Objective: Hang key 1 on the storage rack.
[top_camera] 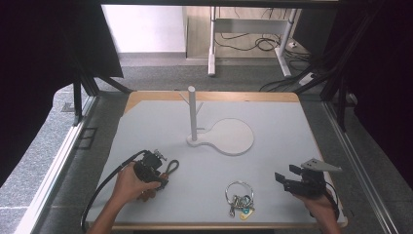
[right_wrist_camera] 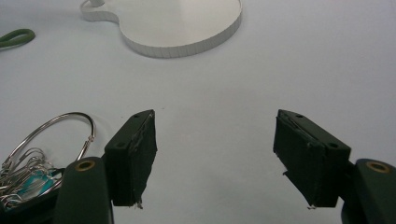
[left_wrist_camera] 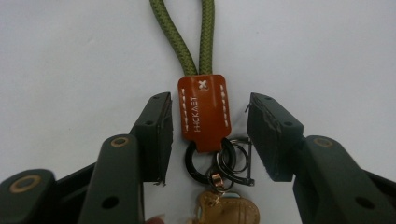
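- Pale counter [top_camera: 272, 126] carries everything
- Your left hand-held gripper [left_wrist_camera: 208, 135] straddles the green cord keychain [left_wrist_camera: 204, 112], jaws apart, one pad touching its leather tag
- Your right hand-held gripper [right_wrist_camera: 215, 154] gapes, holding nothing
- Farther off stands the white peg stand [top_camera: 193, 117]

Black left gripper [top_camera: 157, 171], brass-ringed screw holes, trailing cable, grey plate atop right gripper [top_camera: 282, 179]

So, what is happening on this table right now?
A person holds a gripper in each hand. The left gripper is over a keychain with a green cord loop and a brown leather tab; its jaws stand on either side of the tab, the right one plainly apart from it. The right gripper rests open above bare table, beside a metal key ring. A white stand with a post stands farther back.
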`<action>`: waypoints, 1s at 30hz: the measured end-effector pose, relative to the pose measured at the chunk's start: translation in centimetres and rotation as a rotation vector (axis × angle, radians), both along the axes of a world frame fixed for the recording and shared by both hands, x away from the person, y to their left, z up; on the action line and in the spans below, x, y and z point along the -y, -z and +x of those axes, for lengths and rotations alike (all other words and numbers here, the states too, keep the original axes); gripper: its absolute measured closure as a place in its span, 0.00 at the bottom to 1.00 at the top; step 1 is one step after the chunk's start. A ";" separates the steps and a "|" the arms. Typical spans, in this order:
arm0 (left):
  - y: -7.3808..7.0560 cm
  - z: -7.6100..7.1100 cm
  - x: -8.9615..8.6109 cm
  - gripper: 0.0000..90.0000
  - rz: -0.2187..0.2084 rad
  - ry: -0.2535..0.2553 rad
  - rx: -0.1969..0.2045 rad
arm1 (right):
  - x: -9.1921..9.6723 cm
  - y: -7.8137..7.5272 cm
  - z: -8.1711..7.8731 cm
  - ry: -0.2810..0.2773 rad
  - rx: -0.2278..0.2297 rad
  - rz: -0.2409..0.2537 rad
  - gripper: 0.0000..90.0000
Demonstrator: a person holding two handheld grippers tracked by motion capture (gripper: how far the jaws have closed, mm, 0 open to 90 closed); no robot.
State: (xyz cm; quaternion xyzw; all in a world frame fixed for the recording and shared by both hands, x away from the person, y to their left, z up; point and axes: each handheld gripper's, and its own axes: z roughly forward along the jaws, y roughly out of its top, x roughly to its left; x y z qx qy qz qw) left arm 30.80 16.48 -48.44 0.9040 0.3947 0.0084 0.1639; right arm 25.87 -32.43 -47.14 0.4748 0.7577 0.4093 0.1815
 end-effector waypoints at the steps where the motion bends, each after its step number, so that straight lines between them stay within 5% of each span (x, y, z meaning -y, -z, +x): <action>1: 0.0 0.1 0.0 0.58 -0.004 -0.005 -0.001 | 0.0 0.0 0.0 0.000 0.001 0.002 0.34; 17: -0.2 0.6 1.7 0.66 0.119 0.019 -0.009 | -0.2 0.3 0.1 0.001 -0.011 -0.012 0.34; 30: -0.2 0.5 1.7 0.73 0.108 0.026 0.004 | 0.0 0.7 0.3 0.030 -0.031 -0.019 0.34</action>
